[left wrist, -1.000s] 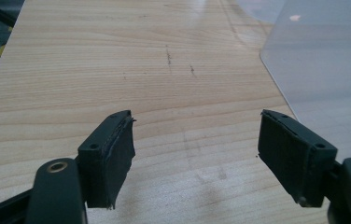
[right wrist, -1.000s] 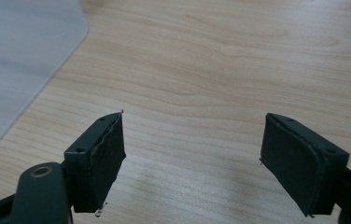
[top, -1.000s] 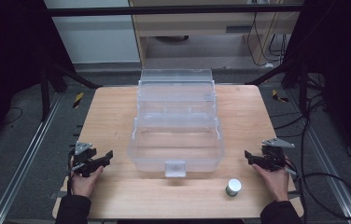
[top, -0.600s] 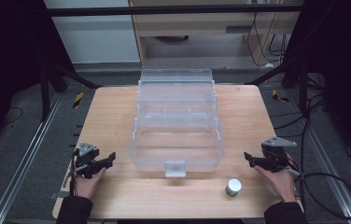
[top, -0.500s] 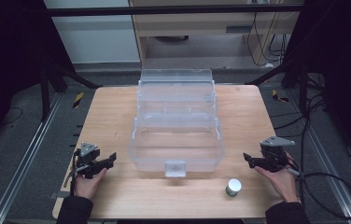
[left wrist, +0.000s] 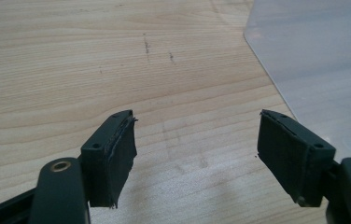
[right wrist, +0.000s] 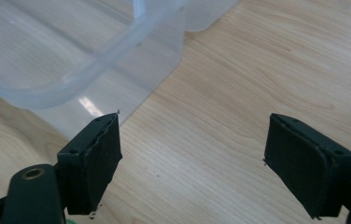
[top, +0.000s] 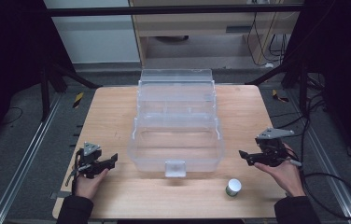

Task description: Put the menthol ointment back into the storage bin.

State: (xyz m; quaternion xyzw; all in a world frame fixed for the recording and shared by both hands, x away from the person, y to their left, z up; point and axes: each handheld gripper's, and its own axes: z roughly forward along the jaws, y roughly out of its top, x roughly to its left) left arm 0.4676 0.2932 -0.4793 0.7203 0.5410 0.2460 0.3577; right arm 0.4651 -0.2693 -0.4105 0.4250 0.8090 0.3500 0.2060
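The clear box (top: 176,135) (lid up) runs lengthwise away from the person.

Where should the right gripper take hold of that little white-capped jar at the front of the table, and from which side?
Probably from straight above, fingers closing across the round sides of the small jar. It stands upright on the table, apart from the clear box, so there is room around it. The right gripper is open and empty, up and to the jar's right.

No text, label, brand, number or sign is showing clearly enough to be read in any view.
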